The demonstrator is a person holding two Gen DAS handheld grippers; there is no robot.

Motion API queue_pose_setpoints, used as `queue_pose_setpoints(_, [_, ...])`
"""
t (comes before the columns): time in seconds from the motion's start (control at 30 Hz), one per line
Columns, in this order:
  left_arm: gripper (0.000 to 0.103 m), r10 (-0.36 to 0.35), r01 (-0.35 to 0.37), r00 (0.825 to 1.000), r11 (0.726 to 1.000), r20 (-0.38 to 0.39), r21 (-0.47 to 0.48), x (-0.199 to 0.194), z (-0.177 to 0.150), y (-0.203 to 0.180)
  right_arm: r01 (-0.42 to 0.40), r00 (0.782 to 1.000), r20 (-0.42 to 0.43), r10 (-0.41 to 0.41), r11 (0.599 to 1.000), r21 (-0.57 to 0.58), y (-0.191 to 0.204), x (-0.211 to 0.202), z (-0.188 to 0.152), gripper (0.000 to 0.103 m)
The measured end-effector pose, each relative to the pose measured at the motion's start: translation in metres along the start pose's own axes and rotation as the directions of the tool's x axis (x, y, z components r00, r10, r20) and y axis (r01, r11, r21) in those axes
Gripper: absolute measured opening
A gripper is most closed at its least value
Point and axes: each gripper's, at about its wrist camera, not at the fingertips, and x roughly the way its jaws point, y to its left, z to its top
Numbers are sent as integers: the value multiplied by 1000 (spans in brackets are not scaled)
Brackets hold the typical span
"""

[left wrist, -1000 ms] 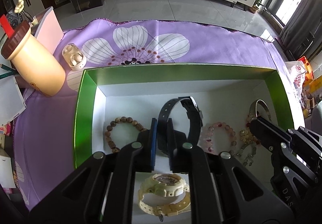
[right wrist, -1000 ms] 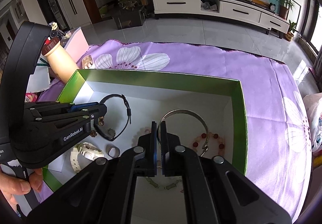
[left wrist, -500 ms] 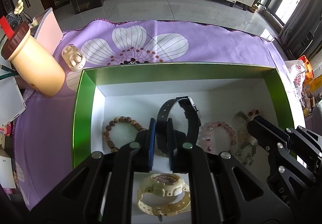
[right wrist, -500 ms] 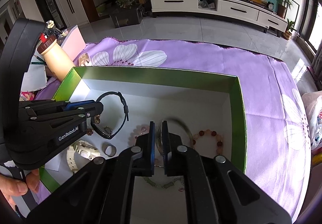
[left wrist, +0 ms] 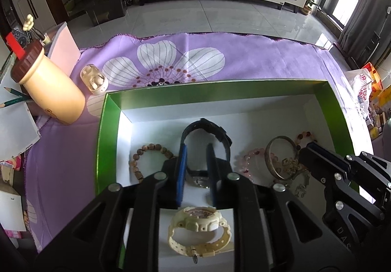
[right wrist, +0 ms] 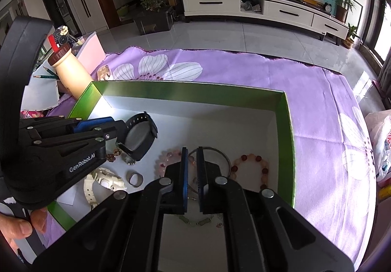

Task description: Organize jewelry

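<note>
1. Black watch point(left wrist: 207, 147) sits in the middle of the green box point(left wrist: 107, 130), strap arched up off the white floor. Left gripper point(left wrist: 196, 169) is right over it w/ its jaws just been opening; the watch body is between the blue pads but they no longer look to press on it. My guess: it's being let go after being set down.
2. Right gripper point(right wrist: 191, 174) is nearly closed on the rim of the metal bangle point(right wrist: 220, 157), right of the black watch. Looks like it's pinching it by the thin edge bc that's the only graspable bit, prob to shift it.
3. Rest of the box, relative to the black watch: wood bead bracelet point(left wrist: 149, 157) left, cream watch point(left wrist: 199, 230) nearer the camera, pink bead bracelet point(left wrist: 249, 162) right, red bead bracelet point(right wrist: 254, 164) further right past the bangle. Small ring point(right wrist: 135, 178) near the cream watch. Some chain bits under the bangle, too tangled to tell apart.
4. Outside the box, left of it: bottle-shaped pencil holder point(left wrist: 48, 91) and earbud case point(left wrist: 94, 79) on the purple cloth point(left wrist: 268, 59).
</note>
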Motion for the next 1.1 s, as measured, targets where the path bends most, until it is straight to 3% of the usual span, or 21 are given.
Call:
queue_pose_setpoints(0.13, [43,14,-15,999,1000,30,19,-13,-4,-1,-6,1000,10,6,1000,0,0,-11,-6,8])
queue_pose_setpoints(0.2, [48,17,-18,999,999,44,27,-22,-7,-1,-4,1000,23,4,1000,-5,0,-21,-10,18])
queue_pose_setpoints(0.33, [61,23,-26,997,999,68,43,-42,-17,-2,-12,999,39,11,1000,3,-1,-38,-19,23])
queue_pose_setpoints(0.5, [82,23,-29,993,998,118,48,-76,-30,-4,7,998,65,-8,1000,23,-2,-66,-31,65])
queue_pose_setpoints(0.63, [98,30,-38,988,998,151,45,-105,-42,-4,31,997,67,-34,999,38,-2,-86,-37,85])
queue_pose_setpoints(0.73, [101,37,-43,984,999,174,33,-125,-48,-2,46,998,48,-48,998,49,-1,-99,-43,102])
queue_pose_setpoints(0.9, [101,47,-49,986,999,162,8,-154,-57,0,72,997,20,-73,995,62,4,-115,-51,102])
queue_pose_setpoints(1.03, [101,-33,35,990,999,135,-10,-167,-64,3,73,997,27,-75,995,74,9,-128,-56,102])
queue_pose_setpoints(1.1, [101,-25,26,991,1000,129,-10,-173,-68,1,72,997,30,-74,994,79,11,-133,-58,102])
